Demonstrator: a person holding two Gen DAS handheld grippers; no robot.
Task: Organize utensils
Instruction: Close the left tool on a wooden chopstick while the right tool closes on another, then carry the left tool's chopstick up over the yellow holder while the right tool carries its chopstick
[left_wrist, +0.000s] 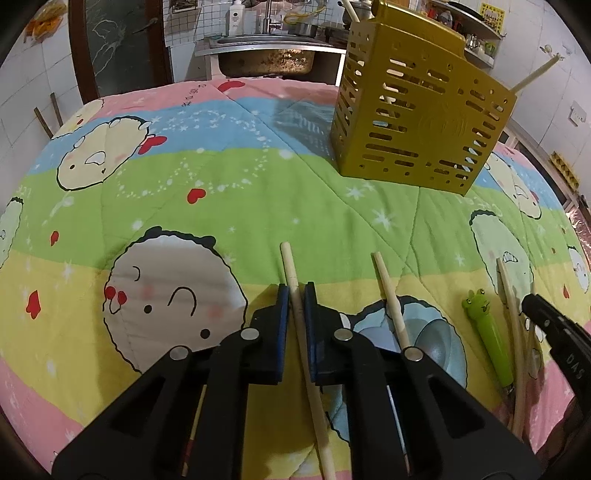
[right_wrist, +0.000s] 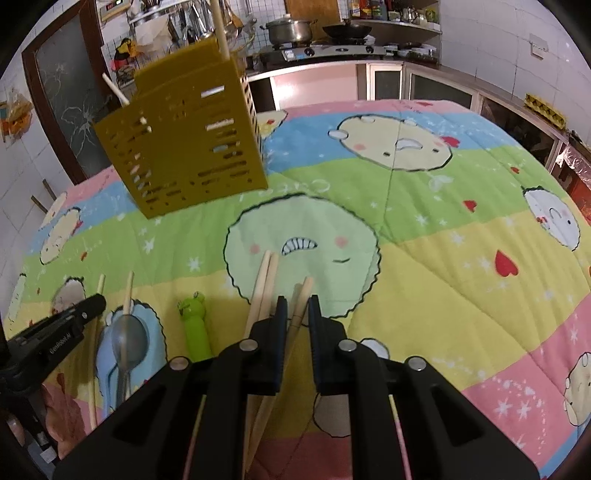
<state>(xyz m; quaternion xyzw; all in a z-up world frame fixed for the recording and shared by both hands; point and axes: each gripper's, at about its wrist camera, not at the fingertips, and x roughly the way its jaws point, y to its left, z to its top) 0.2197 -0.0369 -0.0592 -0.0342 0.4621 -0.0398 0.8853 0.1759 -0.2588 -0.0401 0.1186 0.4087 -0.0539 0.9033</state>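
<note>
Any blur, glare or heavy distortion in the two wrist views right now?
Left wrist: sharp, strong fisheye bending the quilt, dark corners, no glare; the tongs shadow the fabric. Right wrist: same barrel warp, the yellow holder looks slightly soft and leans, shelf and pots dim behind.

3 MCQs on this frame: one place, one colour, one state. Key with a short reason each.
1. Where does the slotted plastic utensil holder stand?
A. on the cartoon-print quilt
B. in a sink
C. on a shelf

2. What colour is the frog-shaped utensil handle?
A. red
B. green
C. blue

3. What is the left claw doing?
A. open over the quilt
B. shut on a spoon
C. shut on a pale wooden chopstick

Key: 1 A, its base sits on the green stripe. 2 B, bright green body. 3 C, both pads press the stick.
</note>
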